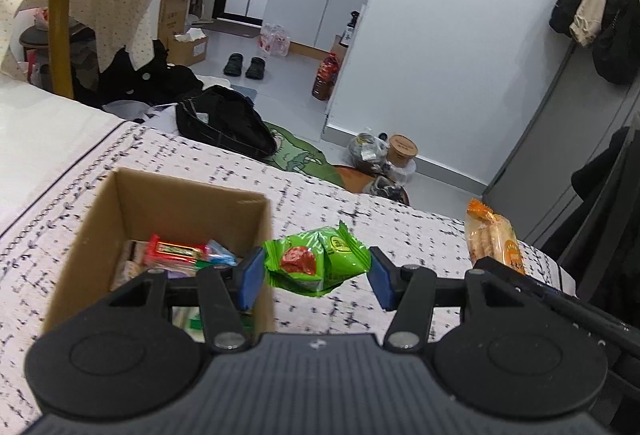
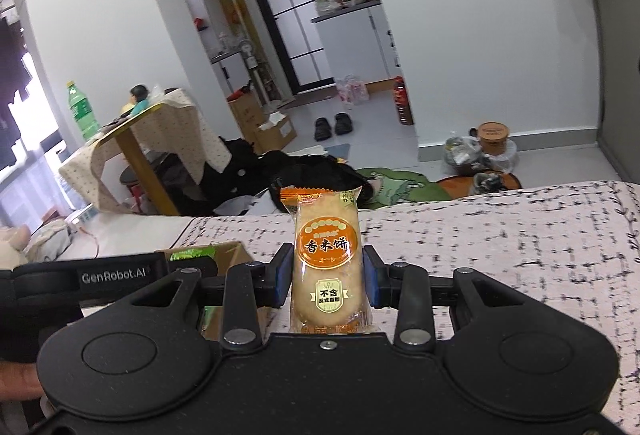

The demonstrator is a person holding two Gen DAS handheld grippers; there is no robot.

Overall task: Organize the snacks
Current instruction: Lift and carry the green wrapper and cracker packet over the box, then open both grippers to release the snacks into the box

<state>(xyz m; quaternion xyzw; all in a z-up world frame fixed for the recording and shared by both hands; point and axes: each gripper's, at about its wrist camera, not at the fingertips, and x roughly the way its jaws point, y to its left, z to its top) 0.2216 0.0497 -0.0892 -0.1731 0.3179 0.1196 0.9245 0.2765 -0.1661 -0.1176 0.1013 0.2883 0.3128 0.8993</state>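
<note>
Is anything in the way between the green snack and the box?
Nothing visible. The left claw holds the green snack right beside the open cardboard box. Only the box's near wall lies between them, and the top is open, with other snacks already inside.

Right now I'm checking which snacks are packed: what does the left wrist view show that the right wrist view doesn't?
Only the left wrist view shows inside the cardboard box, where a red snack bar lies, and the left tool gripping the green snack packet. Only the right wrist view shows the rice cracker pack's label, clamped by the right tool. Both show the box, both packets and the patterned bedspread.
</note>
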